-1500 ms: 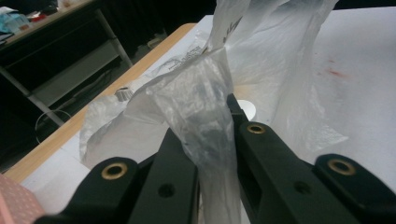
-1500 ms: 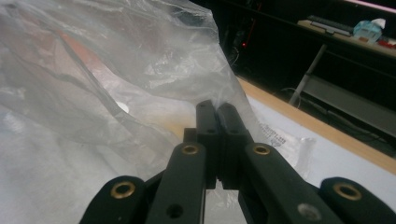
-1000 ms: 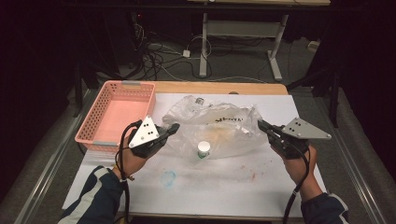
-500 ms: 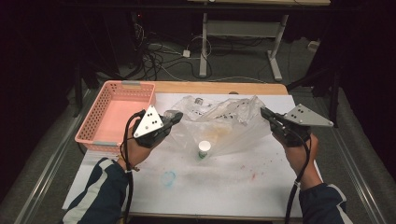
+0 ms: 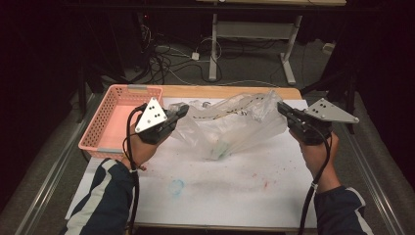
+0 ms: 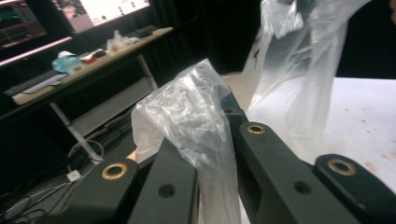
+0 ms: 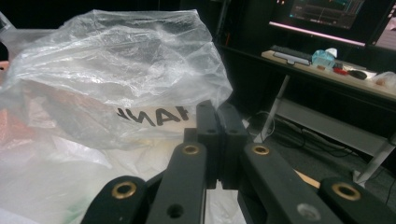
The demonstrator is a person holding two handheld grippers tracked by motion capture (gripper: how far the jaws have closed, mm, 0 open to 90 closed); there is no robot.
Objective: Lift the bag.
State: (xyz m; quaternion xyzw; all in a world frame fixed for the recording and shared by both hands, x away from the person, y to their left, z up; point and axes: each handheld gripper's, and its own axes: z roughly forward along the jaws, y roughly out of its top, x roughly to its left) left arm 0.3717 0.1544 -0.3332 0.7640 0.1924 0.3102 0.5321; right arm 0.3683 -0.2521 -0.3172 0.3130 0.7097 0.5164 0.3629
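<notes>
Two hand-held grippers, the left hand-held gripper (image 5: 182,110) and the right hand-held gripper (image 5: 282,107), are each closed on an edge of the clear plastic bag (image 5: 230,125), holding it above the tabletop (image 5: 244,181) (perhaps to open its mouth); something pale inside is unclear.

high view: above, facing forward-down | gripper views: close along fingers | shared: plastic bag (image 5: 230,125)
</notes>
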